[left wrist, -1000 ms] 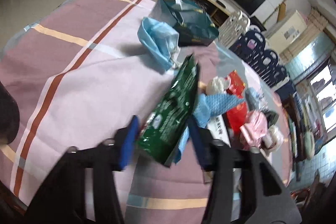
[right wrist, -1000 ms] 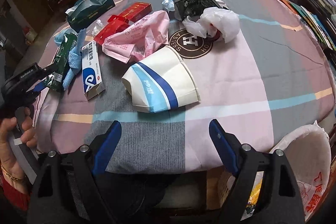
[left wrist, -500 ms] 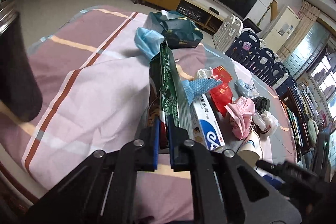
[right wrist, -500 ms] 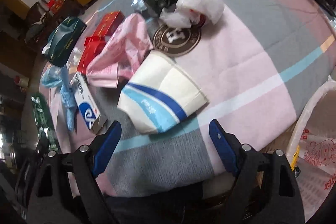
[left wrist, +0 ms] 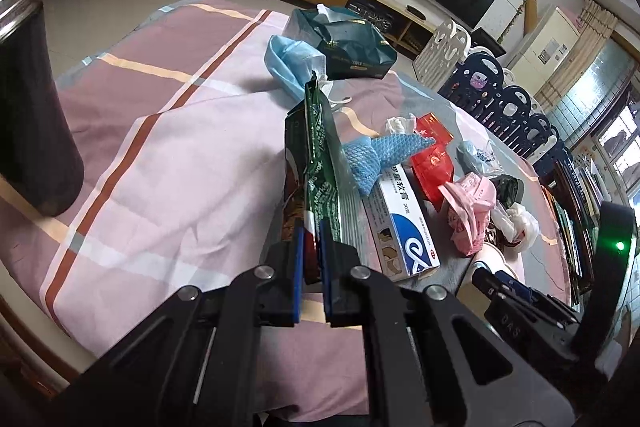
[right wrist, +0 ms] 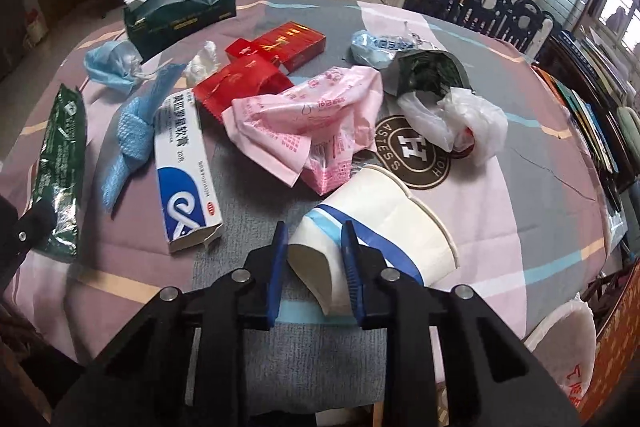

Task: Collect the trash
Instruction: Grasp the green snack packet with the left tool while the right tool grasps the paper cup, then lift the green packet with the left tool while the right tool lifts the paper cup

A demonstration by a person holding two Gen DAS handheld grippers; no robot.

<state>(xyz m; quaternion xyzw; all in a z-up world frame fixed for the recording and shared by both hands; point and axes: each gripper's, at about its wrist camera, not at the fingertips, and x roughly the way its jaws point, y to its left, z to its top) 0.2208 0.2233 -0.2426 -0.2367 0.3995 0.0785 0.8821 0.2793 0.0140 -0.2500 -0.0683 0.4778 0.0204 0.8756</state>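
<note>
My left gripper is shut on the near end of a long green foil wrapper, which stands on edge above the tablecloth; the wrapper also shows at the left of the right wrist view. My right gripper is closed around the base of a crushed white paper cup with blue stripes, which lies on its side near the table's front edge. Other trash lies spread over the table: a white and blue ointment box, a pink plastic bag, red packets.
A dark green tissue pack, blue face mask, blue mesh cloth, black and white plastic bags lie further back. A dark cylinder stands at the table's left. A white-lined bin sits below the right edge.
My right gripper moved forward and closed on the paper cup's base. My left gripper stays shut on the green wrapper and has shifted slightly with it.
</note>
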